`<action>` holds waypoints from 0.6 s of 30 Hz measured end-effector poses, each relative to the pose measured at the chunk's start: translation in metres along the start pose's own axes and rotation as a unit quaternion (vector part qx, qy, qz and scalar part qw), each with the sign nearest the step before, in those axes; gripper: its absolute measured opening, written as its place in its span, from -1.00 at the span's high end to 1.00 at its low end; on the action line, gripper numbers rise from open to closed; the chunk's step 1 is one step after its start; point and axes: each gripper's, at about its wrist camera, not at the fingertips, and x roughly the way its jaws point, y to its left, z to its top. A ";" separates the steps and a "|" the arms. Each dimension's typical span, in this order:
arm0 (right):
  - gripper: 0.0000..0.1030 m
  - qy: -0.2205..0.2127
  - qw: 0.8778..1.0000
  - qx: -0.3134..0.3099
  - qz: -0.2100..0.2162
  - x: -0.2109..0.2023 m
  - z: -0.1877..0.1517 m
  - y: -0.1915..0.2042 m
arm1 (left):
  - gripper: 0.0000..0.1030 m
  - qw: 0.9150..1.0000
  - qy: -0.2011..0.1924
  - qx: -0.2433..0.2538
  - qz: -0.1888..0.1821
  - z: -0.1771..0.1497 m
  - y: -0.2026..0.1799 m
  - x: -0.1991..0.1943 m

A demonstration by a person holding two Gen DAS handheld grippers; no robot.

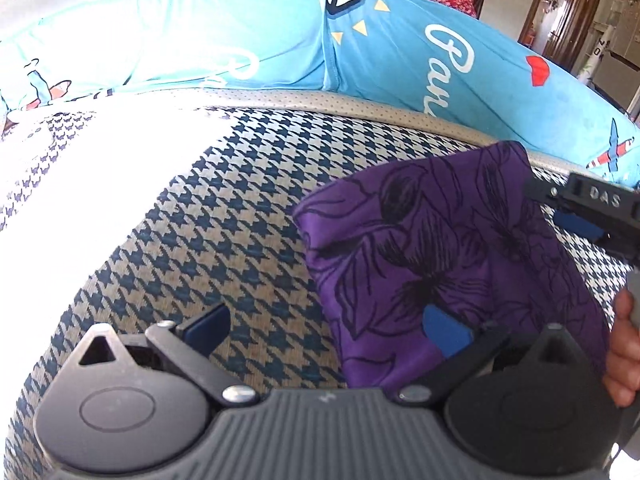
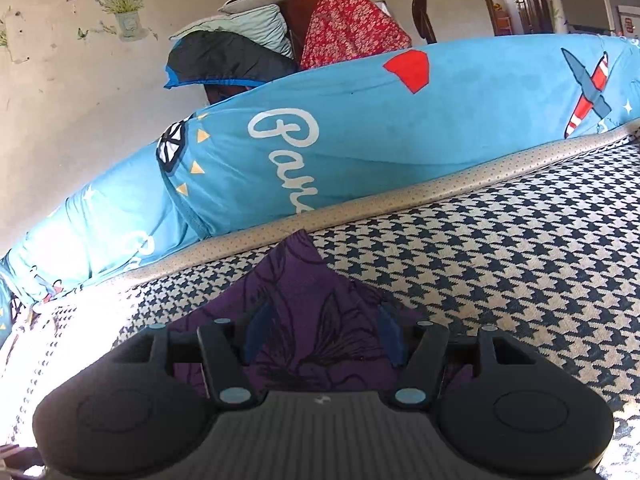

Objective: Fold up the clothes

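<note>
Though folded, purple cloth (image 2: 304,320) between hand-held gripper (image 2: 322,336) fingers.

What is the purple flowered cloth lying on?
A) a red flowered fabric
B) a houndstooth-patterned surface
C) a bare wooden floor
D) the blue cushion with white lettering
B: the purple cloth lies folded on the dark-and-cream houndstooth surface, in front of the blue cushion, not on it.

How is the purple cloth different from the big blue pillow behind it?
The purple cloth is small, dark and folded flat on the checked mat; the blue pillow is long, bright and puffy along the far edge. The purple cloth has black flower outlines; the blue pillow has white writing and planes. Both are printed fabric.
</note>
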 end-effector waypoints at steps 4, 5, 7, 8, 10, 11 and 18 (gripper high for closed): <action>-0.13 0.019 1.000 -0.017 0.017 -0.001 -0.005 0.002 | -1.00 0.999 -0.010 -0.021 0.028 0.012 -0.003 0.013; -0.13 0.024 0.999 -0.020 0.021 -0.001 -0.006 0.002 | -1.00 0.999 -0.008 -0.028 0.030 0.014 -0.003 0.018; -0.13 0.034 0.999 -0.029 0.029 -0.002 -0.009 0.003 | -1.00 0.999 0.000 -0.042 0.029 0.017 -0.003 0.029; -0.13 0.039 0.998 -0.036 0.032 -0.002 -0.011 0.003 | -1.00 0.999 0.004 -0.045 0.028 0.018 -0.004 0.035; -0.13 0.050 0.997 -0.054 0.032 -0.002 -0.016 0.004 | -1.00 0.998 0.005 -0.046 0.035 0.020 -0.005 0.044; -0.13 0.055 0.996 -0.064 0.032 -0.001 -0.019 0.005 | -1.00 0.998 0.004 -0.046 0.040 0.021 -0.006 0.048; -0.13 0.080 0.989 -0.124 0.014 -0.003 -0.036 0.008 | -1.00 0.996 0.027 -0.068 0.060 0.030 0.000 0.081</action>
